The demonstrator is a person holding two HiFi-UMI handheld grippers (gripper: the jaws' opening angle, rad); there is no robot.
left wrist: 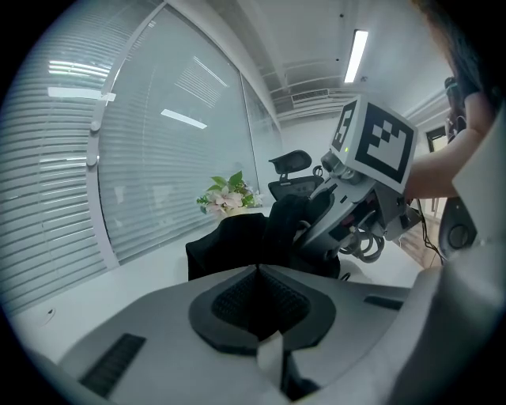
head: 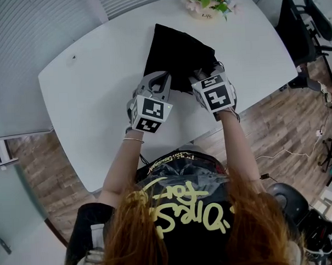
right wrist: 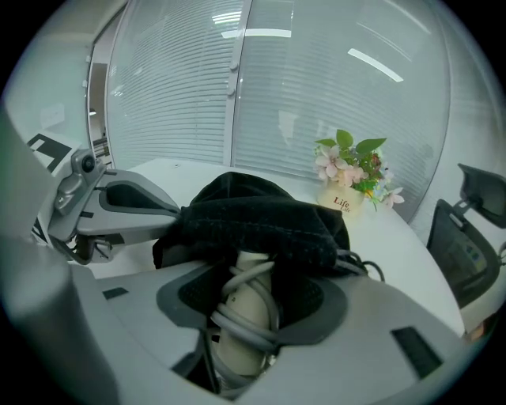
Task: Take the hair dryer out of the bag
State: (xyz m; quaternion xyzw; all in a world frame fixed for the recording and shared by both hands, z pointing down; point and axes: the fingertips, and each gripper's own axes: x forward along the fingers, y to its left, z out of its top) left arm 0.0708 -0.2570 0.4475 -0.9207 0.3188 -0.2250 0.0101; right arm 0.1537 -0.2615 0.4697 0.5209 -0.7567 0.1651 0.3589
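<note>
Black fabric drawstring bag [head: 173, 52] is lying near the white desk's [head: 98, 93] far edge. Fingers of the right gripper [right wrist: 253, 278] are standing wide around the cream, cord-wrapped hair dryer [right wrist: 245, 316] protruding from it; fingers of the left gripper [left wrist: 257, 273] are sitting pressed together alongside.

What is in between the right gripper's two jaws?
The hair dryer: its pale handle, wound with a gray cord, pokes out of the black bag between the open jaws. The right gripper view shows it.

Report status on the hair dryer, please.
Left gripper shut at mouth of black cloth bag. Right gripper open astride cream cord-wrapped hair dryer. Cloth covers its head.
</note>
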